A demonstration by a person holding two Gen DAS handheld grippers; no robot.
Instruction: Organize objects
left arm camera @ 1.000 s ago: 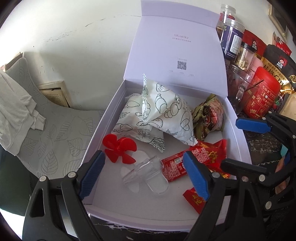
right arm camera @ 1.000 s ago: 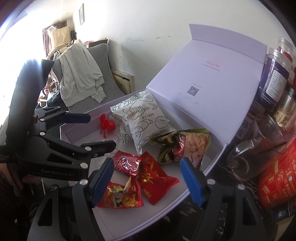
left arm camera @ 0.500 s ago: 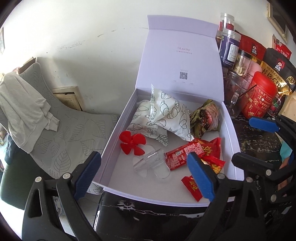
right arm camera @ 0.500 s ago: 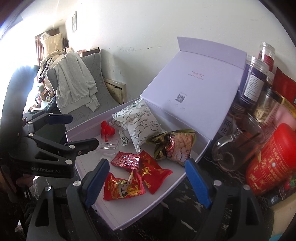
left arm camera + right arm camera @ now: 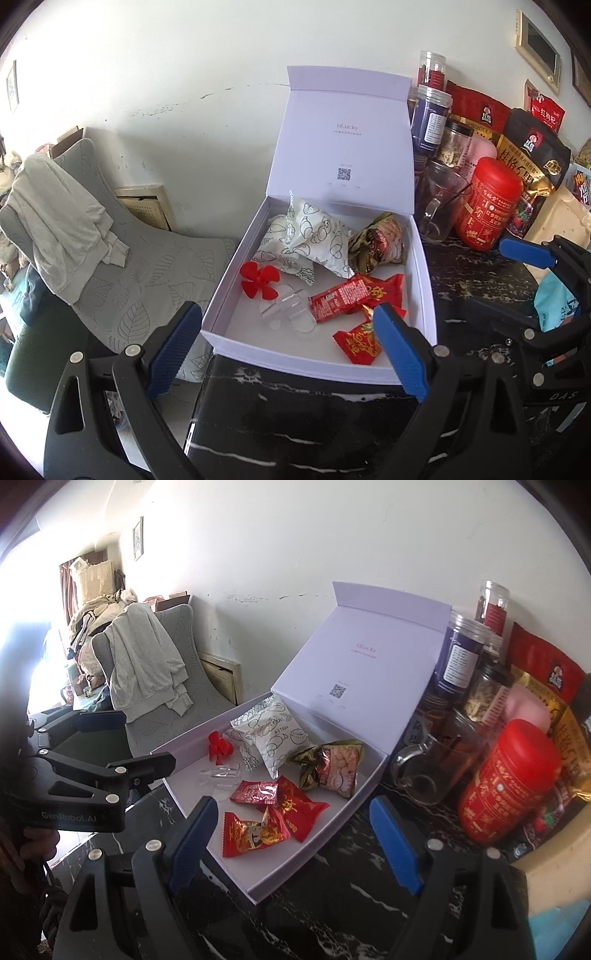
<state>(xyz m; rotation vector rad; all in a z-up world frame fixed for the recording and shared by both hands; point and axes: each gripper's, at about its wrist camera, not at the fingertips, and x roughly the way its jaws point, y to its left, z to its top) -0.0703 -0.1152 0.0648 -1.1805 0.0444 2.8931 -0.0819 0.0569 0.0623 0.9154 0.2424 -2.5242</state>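
Both grippers, left [image 5: 288, 347] and right [image 5: 295, 845], farther back from the box [image 5: 421, 266], jaws just spread wide, empty.

Inside of box lid [image 5: 343, 140]: "ULucky" in small print, QR code [image 5: 344, 173] below; tiny lines under each, not legible. Same on lid in right view. Left gripper [image 5: 79, 771] arm, right view: "GenRobot.AI". Right gripper frame [image 5: 561, 397], left view: "DAS", partly cut. Black bag [image 5: 532, 147]: Quaker logo, big Chinese chars. Red pouch [image 5: 546, 114]: Chinese chars. Red tin [image 5: 487, 203], red candy wrappers [image 5: 255, 830]: Chinese print, too small to read.
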